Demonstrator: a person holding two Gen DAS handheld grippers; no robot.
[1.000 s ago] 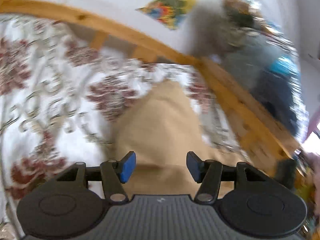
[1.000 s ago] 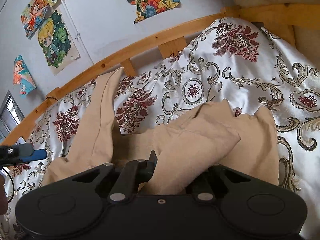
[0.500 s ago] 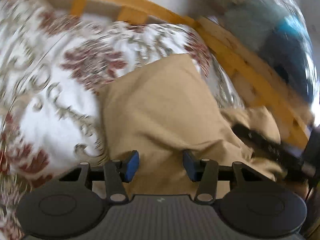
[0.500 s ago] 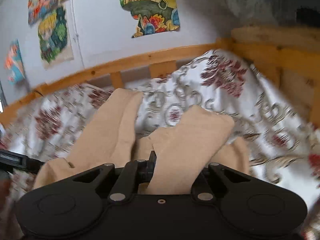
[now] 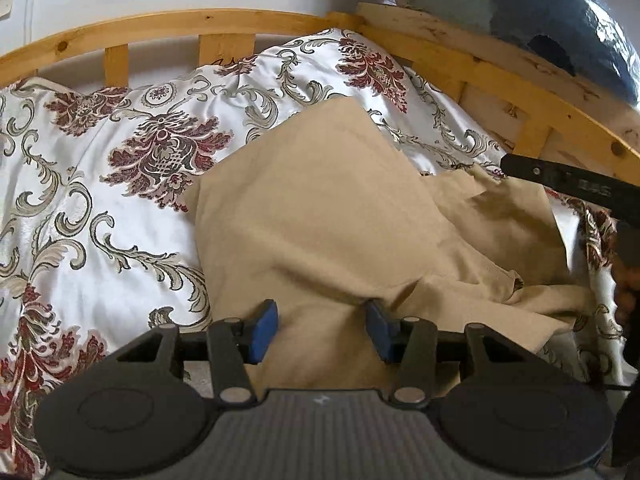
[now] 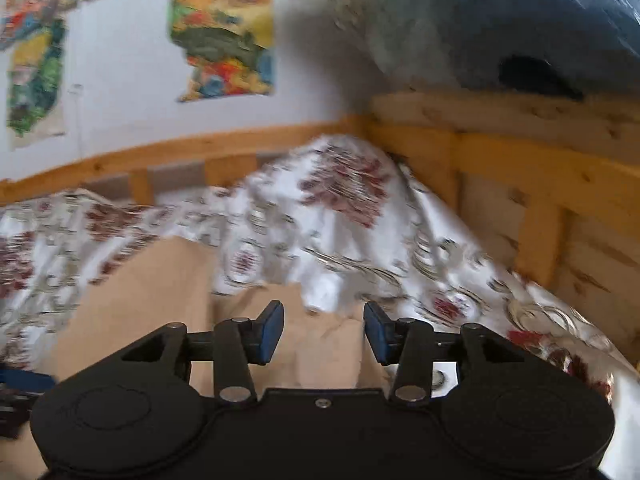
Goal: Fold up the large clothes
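Garment (left wrist view): tan cloth [image 5: 320, 216] lies rumpled on the floral bedspread [image 5: 100, 184], one panel lapped over another, filling centre to 3 o'clock.
Left gripper [image 5: 318, 330]: jaws apart, blue pads [image 5: 262, 332] straddling the near cloth edge at 6 o'clock, nothing clamped.
Right gripper, seen from left: black bar [image 5: 568, 184] at 3 o'clock over the far corner.
Bed frame [image 5: 168, 26]: pine rails from 10 to 2 o'clock.
Garment (right wrist view, blurred): tan cloth [image 6: 160, 292] from 6 to 8 o'clock.
Right gripper [image 6: 324, 332]: jaws apart, empty.
Handling (judged): soft, light, limp; likely slides on the satin; best pinched at a hem or corner.
Containers: none visible.
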